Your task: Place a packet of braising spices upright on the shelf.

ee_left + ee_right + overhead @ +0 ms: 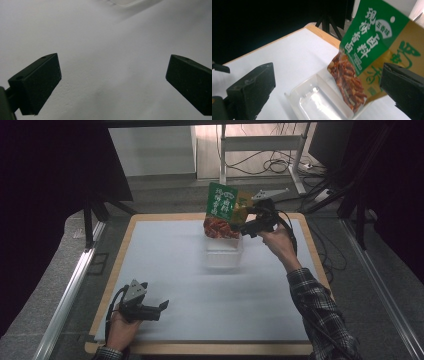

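**Snack bag over the clear box**

My right gripper (248,226) sits up at the far edge, jaws spread wide around the green-and-yellow snack bag (374,52), which stands in the clear plastic box (317,100). My left gripper (159,309) rests wide open on the table (190,285), holding nothing.

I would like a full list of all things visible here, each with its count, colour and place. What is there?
snack packet: one, green and yellow with a red food picture, at the far side of the table, its lower end in the container.
container: one, clear plastic, on the table's far half.
table: one, white top with a wooden rim.
cables: several, dark, on the floor beyond the table.
left gripper: one, black, jaws wide apart, low over the near left of the table.
right gripper: one, black, beside the packet; jaws apart in the right gripper view.
sleeve: one, plaid, on the right arm.
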The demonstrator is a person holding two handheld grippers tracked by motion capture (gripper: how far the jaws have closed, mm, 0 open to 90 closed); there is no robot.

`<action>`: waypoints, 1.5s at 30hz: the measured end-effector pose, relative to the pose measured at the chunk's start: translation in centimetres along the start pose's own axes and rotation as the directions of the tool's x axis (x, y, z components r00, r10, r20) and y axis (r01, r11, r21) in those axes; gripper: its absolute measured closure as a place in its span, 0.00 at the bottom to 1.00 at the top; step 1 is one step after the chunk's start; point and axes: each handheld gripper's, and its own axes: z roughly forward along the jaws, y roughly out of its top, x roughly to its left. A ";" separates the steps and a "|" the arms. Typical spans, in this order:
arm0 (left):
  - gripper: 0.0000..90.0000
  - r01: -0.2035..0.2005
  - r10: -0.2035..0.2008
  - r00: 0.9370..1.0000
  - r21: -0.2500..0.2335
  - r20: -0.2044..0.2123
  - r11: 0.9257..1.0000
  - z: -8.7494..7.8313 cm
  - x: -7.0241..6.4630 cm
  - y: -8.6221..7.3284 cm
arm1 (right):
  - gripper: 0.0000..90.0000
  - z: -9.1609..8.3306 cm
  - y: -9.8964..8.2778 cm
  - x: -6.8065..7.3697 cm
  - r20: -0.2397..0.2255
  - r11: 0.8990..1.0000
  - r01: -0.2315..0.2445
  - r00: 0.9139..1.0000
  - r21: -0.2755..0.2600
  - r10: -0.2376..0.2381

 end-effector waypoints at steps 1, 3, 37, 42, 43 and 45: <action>0.00 -0.001 0.001 1.000 0.001 0.001 1.000 0.0 0.0 0.0 | 0.00 -0.3 -0.3 0.2 0.005 1.000 0.003 1.000 0.003 -0.003; 0.00 -0.001 0.001 1.000 0.001 0.000 1.000 0.0 0.0 0.0 | 0.00 -0.4 -0.5 0.3 0.008 1.000 0.003 1.000 0.004 -0.003; 0.00 -0.009 0.009 1.000 0.012 0.006 1.000 0.2 -0.3 0.0 | 0.00 -2.5 -7.2 4.5 -0.019 1.000 0.018 1.000 0.002 -0.018; 0.00 -0.009 0.009 1.000 0.013 0.007 1.000 0.1 -0.3 0.0 | 0.00 -2.9 -8.3 4.9 -0.016 1.000 0.024 1.000 0.009 -0.024; 0.00 -0.009 0.009 1.000 0.012 0.008 1.000 0.1 -0.3 0.0 | 0.00 -3.0 -8.8 5.0 -0.010 1.000 0.028 1.000 0.012 -0.028; 0.00 -0.009 0.009 1.000 0.012 0.008 1.000 0.1 -0.3 0.0 | 0.00 -3.1 -9.3 5.1 -0.004 0.999 0.029 1.000 0.015 -0.029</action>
